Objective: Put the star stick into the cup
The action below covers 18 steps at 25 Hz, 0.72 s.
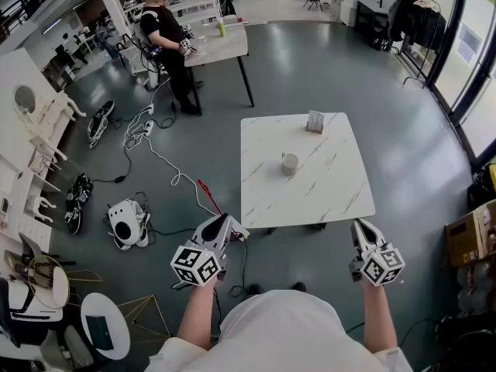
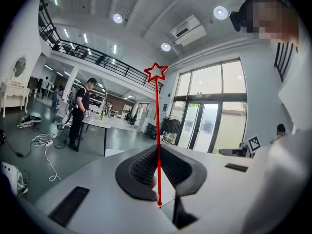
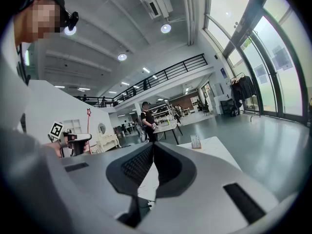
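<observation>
A thin red star stick [image 1: 208,194] is pinched in my left gripper [image 1: 223,222], which is shut on its lower end and held below the table's near left corner. In the left gripper view the stick [image 2: 157,130] rises straight up from the jaws to its outlined star [image 2: 156,72]. The pale cup [image 1: 289,164] stands upright near the middle of the white marble table [image 1: 341,184], well ahead of both grippers. My right gripper [image 1: 361,228] hovers off the table's near right corner, shut and holding nothing [image 3: 152,145].
A small card holder [image 1: 315,122] stands at the table's far edge. A person [image 1: 167,45] stands by another table at the back left. Cables and a white device [image 1: 124,223] lie on the floor to the left. A cardboard box [image 1: 469,235] sits at the right.
</observation>
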{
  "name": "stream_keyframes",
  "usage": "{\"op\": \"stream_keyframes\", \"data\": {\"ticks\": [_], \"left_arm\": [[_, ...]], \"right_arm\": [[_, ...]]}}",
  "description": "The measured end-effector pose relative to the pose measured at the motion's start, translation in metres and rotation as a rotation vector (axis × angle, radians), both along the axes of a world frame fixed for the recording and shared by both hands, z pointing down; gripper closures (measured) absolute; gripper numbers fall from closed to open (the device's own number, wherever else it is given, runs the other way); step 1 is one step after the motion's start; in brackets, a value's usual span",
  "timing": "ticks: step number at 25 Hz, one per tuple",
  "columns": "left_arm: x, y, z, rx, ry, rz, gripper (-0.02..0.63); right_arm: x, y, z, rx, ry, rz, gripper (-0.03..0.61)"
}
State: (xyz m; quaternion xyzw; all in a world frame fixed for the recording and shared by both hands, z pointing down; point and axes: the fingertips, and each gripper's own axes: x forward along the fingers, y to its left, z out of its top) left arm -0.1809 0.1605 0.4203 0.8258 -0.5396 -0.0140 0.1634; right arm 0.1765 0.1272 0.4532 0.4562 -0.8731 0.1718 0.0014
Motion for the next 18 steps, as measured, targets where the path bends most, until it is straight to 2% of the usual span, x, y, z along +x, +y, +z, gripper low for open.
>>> {"op": "stream_keyframes", "data": {"ticks": [12,18], "left_arm": [[0.0045,0.0001,0.0026,-0.003,-0.001,0.006,0.589],[0.0106,0.0029,0.0061,-0.008,0.0,-0.001,0.589]], "right_arm": [[0.0019,-0.0007,0.0018,-0.003,-0.004,0.003,0.551],[0.0096,0.0011,0.0018,-0.025,-0.043,0.015,0.549]]}}
